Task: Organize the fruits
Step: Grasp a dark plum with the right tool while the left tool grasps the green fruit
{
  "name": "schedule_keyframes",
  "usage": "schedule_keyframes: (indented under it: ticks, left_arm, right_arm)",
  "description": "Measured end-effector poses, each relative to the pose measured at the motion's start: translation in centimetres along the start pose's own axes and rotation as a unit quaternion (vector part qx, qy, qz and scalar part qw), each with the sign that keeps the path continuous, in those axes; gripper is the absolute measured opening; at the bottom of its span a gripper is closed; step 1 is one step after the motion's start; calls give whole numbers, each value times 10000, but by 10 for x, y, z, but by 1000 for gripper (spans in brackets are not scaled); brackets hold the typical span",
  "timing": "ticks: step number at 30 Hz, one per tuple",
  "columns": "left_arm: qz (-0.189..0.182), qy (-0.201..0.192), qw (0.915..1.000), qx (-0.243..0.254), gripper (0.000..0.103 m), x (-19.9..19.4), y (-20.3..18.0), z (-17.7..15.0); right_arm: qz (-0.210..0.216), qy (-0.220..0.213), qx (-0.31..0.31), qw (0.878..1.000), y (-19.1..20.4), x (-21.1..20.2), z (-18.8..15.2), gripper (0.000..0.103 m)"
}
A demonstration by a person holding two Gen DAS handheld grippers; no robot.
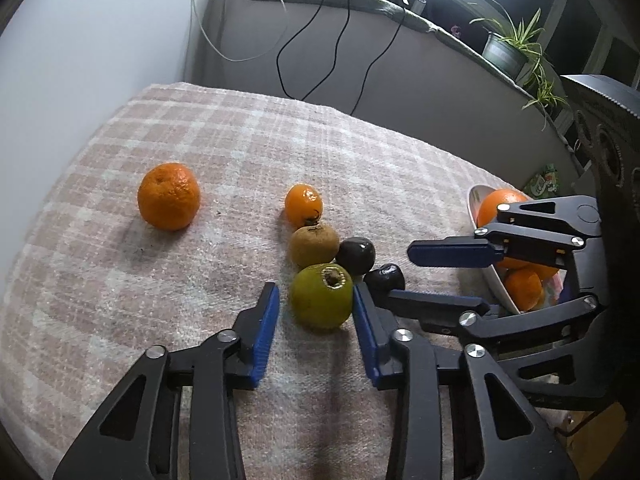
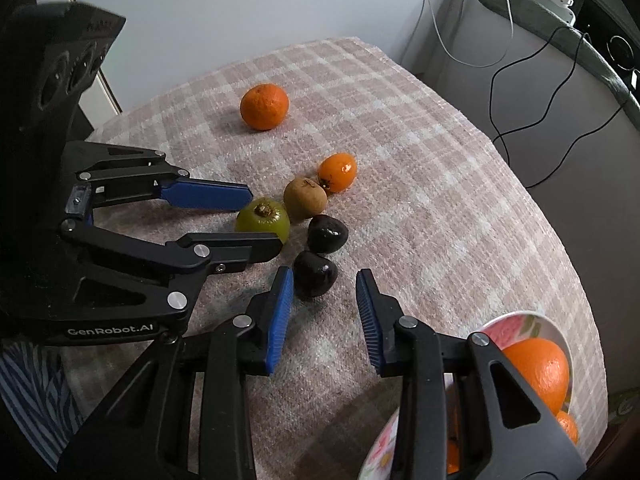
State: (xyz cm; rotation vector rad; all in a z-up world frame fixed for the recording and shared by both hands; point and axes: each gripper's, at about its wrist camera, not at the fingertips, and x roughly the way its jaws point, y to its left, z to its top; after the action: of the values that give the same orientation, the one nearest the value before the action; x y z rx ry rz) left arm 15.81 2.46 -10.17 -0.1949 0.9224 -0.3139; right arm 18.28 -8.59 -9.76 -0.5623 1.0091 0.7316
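Note:
A green fruit point(image 1: 322, 296) lies on the checked cloth between the fingers of my left gripper point(image 1: 316, 292). The right pad touches it and a thin gap shows at the left pad, so the jaws are open. In the right wrist view the left gripper point(image 2: 265, 223) brackets the same green fruit point(image 2: 262, 220). My right gripper point(image 2: 325, 276) is open around a dark fruit point(image 2: 316, 274), which rests against the left pad and stands apart from the right one. From the left wrist, the right gripper point(image 1: 402, 274) reaches in sideways at that dark fruit point(image 1: 384, 278).
A second dark fruit point(image 1: 355, 255), a brown fruit point(image 1: 314, 245) and a small orange point(image 1: 303, 205) crowd just beyond. A large mandarin point(image 1: 169, 196) sits alone at left. The flowered bowl point(image 2: 516, 316) holds oranges point(image 2: 540, 368). Cables hang behind the table point(image 2: 440, 140).

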Motion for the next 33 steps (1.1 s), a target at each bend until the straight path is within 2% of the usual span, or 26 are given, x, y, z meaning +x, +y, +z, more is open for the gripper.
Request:
schedule_keyframes:
  ticks: [11,15,17,21,26,28,33]
  left_arm:
    - [21,-85,9999,108,27,-7,1,0]
    - [-10,-69,9999,132,27,-8,2,-2]
    - [-11,-56,9999,154,28,-7,1,-2]
    - [5,-10,9999,143,33,-3,0,1]
    - [-54,38,9999,146,34,1,1,2]
    - [-96,37,9998,165,28,2,0,1]
    - [-35,-21,9998,197,27,-2,-3,0]
  right_arm:
    - [203,175,-7,9996,-1,12,6,34]
    - [128,298,-132,9994,3,21,7,34]
    - [146,271,-102,9995,3,20,8,26]
    - [181,259,-27,9995,0,18,7,25]
    - [124,238,11,9996,-1,14,5,25]
    - [129,214,20,9997,-2,11,4,25]
    - [116,99,40,9999,-1,-1,1,25]
